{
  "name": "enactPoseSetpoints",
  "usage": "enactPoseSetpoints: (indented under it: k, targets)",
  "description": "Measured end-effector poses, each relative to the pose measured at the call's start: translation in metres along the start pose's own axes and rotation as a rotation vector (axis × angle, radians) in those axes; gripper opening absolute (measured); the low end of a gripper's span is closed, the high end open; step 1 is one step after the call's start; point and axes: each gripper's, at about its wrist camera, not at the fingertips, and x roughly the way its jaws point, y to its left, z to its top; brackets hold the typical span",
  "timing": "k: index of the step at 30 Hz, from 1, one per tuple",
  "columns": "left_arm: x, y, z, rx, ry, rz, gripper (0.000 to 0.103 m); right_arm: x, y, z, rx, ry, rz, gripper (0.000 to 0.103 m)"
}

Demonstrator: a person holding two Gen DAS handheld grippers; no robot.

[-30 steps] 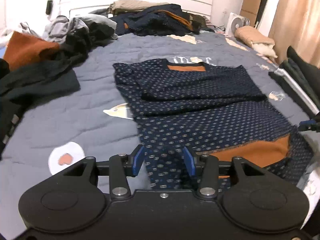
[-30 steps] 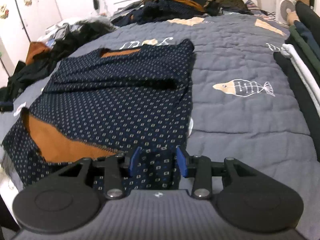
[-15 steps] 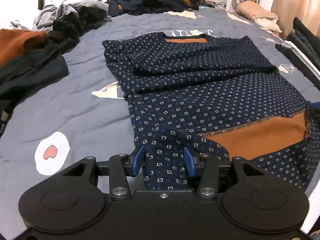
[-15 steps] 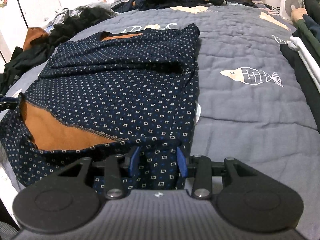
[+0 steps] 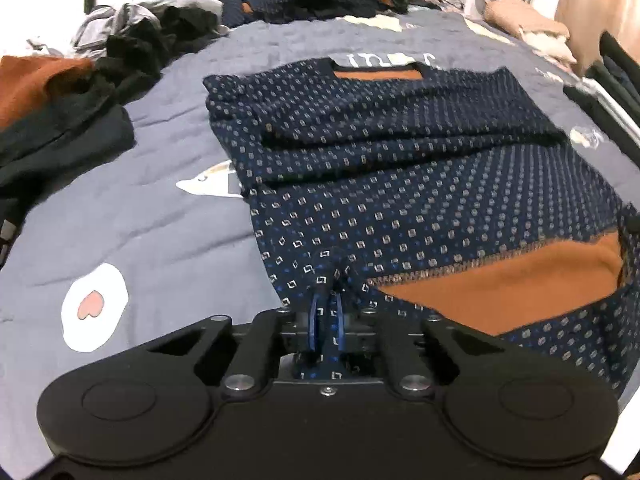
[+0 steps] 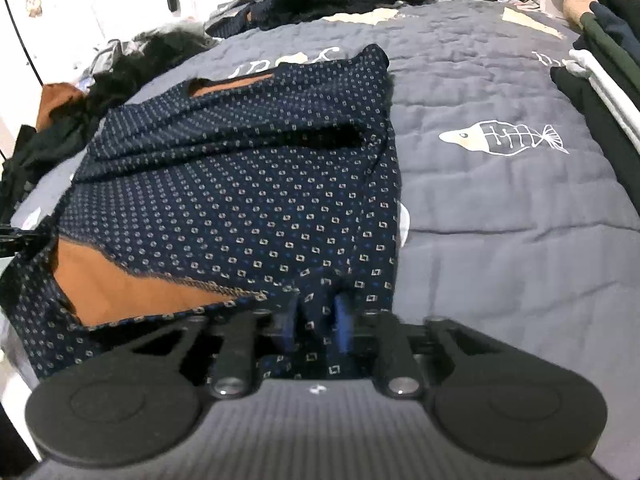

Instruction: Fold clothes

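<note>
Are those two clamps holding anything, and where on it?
Both hold the navy sweater by its bottom hem: the left gripper at the left corner, the right gripper at the right corner.

low wrist views, apparently shared sweater [image 5: 400, 184]

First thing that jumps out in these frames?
The navy dotted sweater spread mid-bed, its hem lifted to show orange lining. Both grippers pinch that near hem: left gripper at one corner, right gripper at the other. Loose clothes pile by the headboard.
</note>
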Motion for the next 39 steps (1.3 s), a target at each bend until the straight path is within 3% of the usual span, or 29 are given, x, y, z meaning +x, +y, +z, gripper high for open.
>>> enactPoseSetpoints:
  k: [10, 14, 25, 27, 30, 33, 34, 36, 37, 39]
  targets:
    - [-0.052, 0.028, 0.019, -0.119, -0.162, 0.013, 0.007, -0.042, -0.023, 0.020, 0.192, -0.213, 0.058, 0.011]
    - [-0.061, 0.036, 0.026, -0.159, -0.212, 0.031, 0.007, -0.053, -0.036, 0.030, 0.257, -0.293, 0.046, 0.003]
    - [-0.050, 0.043, 0.053, -0.239, -0.330, 0.062, 0.006, -0.029, -0.037, 0.064, 0.283, -0.336, -0.002, 0.003]
    - [-0.037, 0.046, 0.057, -0.254, -0.308, 0.057, 0.006, -0.026, -0.035, 0.070, 0.261, -0.343, -0.022, 0.003]
    - [-0.008, 0.045, 0.054, -0.277, -0.212, 0.078, 0.010, -0.001, -0.036, 0.073, 0.232, -0.295, -0.059, 0.003]
    - [0.009, 0.036, 0.052, -0.222, -0.149, 0.102, 0.010, 0.027, -0.032, 0.069, 0.162, -0.243, -0.127, 0.005]
    - [0.007, 0.034, 0.051, -0.212, -0.154, 0.103, 0.013, 0.033, -0.030, 0.068, 0.141, -0.232, -0.146, 0.007]
    - [0.002, 0.032, 0.051, -0.196, -0.167, 0.104, 0.028, 0.034, -0.029, 0.067, 0.129, -0.224, -0.159, 0.008]
    - [-0.003, 0.033, 0.051, -0.202, -0.186, 0.107, 0.041, 0.034, -0.029, 0.067, 0.128, -0.222, -0.160, 0.009]
    - [-0.011, 0.037, 0.047, -0.218, -0.215, 0.124, 0.046, 0.028, -0.029, 0.066, 0.144, -0.230, -0.142, 0.011]
